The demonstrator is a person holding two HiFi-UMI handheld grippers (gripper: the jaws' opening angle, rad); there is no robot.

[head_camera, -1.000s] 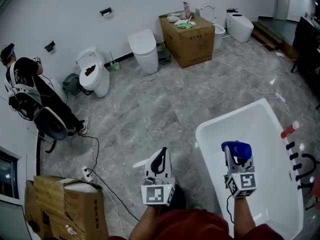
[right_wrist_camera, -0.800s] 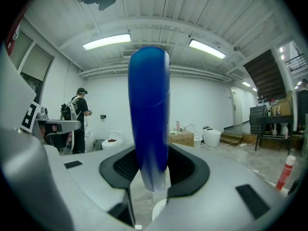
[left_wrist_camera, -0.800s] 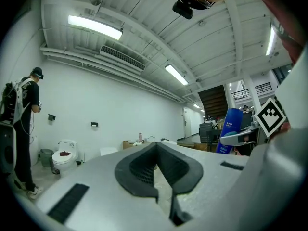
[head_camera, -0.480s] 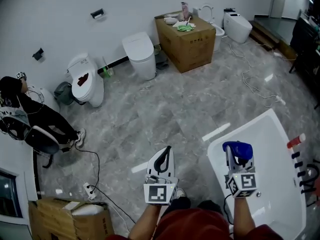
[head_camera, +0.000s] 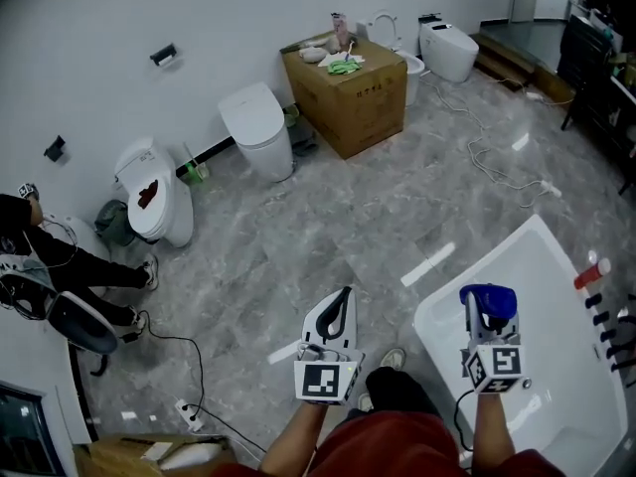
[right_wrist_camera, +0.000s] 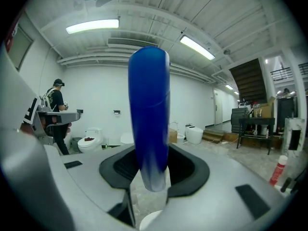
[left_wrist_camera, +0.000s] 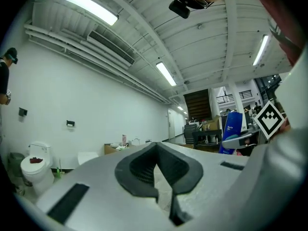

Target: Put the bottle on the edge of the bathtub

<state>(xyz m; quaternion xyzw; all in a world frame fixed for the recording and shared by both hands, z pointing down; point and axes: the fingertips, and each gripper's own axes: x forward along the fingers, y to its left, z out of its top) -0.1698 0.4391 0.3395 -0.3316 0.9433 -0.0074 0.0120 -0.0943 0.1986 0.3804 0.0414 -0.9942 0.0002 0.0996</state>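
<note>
A blue bottle (head_camera: 488,302) stands upright in my right gripper (head_camera: 489,318), which is shut on its lower part above the near left end of the white bathtub (head_camera: 542,256). In the right gripper view the blue bottle (right_wrist_camera: 149,109) rises between the dark pads of the right gripper (right_wrist_camera: 151,165). My left gripper (head_camera: 336,328) hangs over the grey floor left of the tub, shut and holding nothing. In the left gripper view the left gripper (left_wrist_camera: 157,153) shows its pads meeting, and the blue bottle (left_wrist_camera: 233,131) appears off to the right.
A red bottle (head_camera: 592,271) and black tap fittings (head_camera: 608,318) line the tub's far right edge. A cardboard box (head_camera: 348,97), toilets (head_camera: 256,127) (head_camera: 149,192) (head_camera: 445,46), floor cables (head_camera: 497,172), a power strip (head_camera: 189,410) and a seated person (head_camera: 40,266) are around.
The view has swung, so the tub and the box sit lower and further right or left in frame. Both grippers drifted slightly right. The bottle stays held upright.
</note>
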